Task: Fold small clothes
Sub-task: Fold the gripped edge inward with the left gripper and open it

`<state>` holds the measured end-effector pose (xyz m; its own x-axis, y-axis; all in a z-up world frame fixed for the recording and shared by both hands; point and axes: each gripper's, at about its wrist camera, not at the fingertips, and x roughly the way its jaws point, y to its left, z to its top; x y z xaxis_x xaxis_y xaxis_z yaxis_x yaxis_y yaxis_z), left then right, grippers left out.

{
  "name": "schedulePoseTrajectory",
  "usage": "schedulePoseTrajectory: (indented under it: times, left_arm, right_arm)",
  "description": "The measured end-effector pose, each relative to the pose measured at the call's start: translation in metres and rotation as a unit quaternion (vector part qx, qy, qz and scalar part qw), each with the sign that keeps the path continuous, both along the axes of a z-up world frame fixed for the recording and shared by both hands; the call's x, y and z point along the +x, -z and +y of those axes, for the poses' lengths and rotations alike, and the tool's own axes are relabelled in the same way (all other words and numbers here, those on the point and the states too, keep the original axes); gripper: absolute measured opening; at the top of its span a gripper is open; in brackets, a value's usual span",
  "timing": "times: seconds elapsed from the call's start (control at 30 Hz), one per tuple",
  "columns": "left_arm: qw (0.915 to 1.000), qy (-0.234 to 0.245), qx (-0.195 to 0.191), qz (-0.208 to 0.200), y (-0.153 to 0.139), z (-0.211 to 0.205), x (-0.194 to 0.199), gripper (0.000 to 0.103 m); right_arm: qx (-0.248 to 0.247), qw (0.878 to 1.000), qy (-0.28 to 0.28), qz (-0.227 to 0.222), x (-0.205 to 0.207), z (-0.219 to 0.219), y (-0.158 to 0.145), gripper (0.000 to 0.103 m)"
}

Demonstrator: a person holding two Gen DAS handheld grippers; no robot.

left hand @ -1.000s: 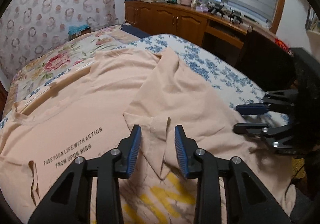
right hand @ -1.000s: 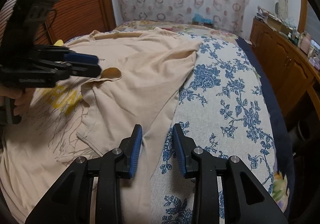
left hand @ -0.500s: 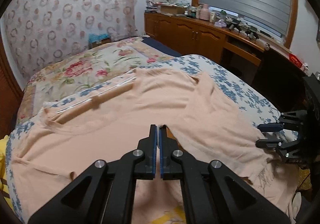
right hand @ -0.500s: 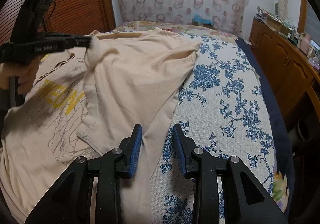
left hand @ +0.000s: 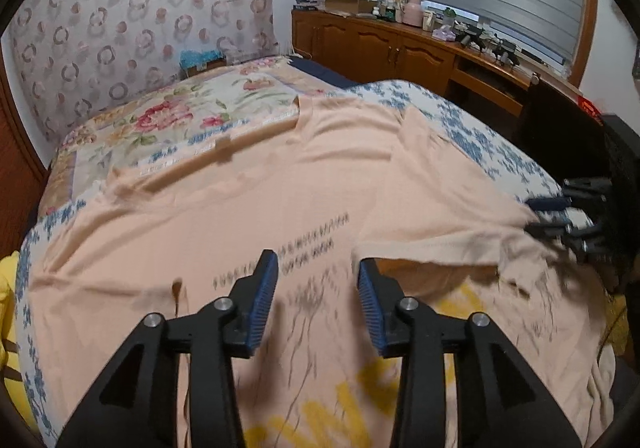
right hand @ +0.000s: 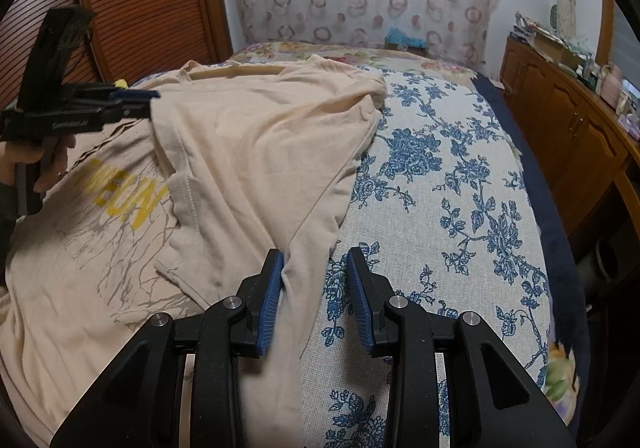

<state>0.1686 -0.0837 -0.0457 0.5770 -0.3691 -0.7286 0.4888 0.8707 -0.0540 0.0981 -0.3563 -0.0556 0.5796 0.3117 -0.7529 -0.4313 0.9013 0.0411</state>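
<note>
Peach-coloured cotton T-shirt (right hand: 256, 151) lies spread across the bed, on a white bedspread with blue flower print (right hand: 440, 207). From my right wrist view I see its near side folded inward, so a plain peach panel covers part of the chest, with a stitched hem edge running down the fold. Beside that panel the front shows a large yellow printed word (right hand: 124, 199) over thin grey branching lines. In my left wrist view two small lines of dark lettering (left hand: 288, 260) sit higher on the chest, blurred too much for me to read. The neckline points toward the far end of the bed, where a floral quilt with pink roses (left hand: 168, 115) begins.

My left claw (left hand: 318, 296) hangs over the middle of the shirt, its jaws opening, blue ribbed pads apart with only the cloth below showing between them; nothing is gripped. In the right wrist view that same claw sits just by the upper edge of the folded panel, held by a hand (right hand: 36, 167).

My right claw (right hand: 316, 300) is released too, pads apart, over the shirt's lower side edge where peach cloth meets the bedspread. The cloth runs between the pads, and I see neither pad pressing on it.

A brown wooden cabinet (left hand: 384, 47) stands along the wall by the window.
</note>
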Motion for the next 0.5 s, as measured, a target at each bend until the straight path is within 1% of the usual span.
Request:
schedulePoseTrajectory:
  times: [0.23, 0.33, 0.4, 0.5]
  left_arm:
    - [0.9999, 0.009, -0.005, 0.012, 0.007, 0.022, -0.021, 0.051]
    - [0.9994, 0.028, -0.011, 0.017, 0.005, 0.025, -0.029, 0.053]
    - [0.9994, 0.031, -0.011, 0.011, 0.002, 0.024, -0.034, 0.053]
    - [0.9989, 0.041, -0.019, 0.012, -0.002, 0.019, -0.037, 0.053]
  right_arm:
    - [-0.004, 1.000, -0.009, 0.003, 0.003, 0.003, -0.002, 0.036]
    - [-0.008, 1.000, -0.013, 0.007, 0.006, 0.006, -0.002, 0.037]
    - [-0.014, 1.000, -0.016, 0.007, 0.009, 0.010, -0.003, 0.037]
    - [-0.018, 1.000, -0.023, -0.005, 0.014, 0.020, -0.010, 0.037]
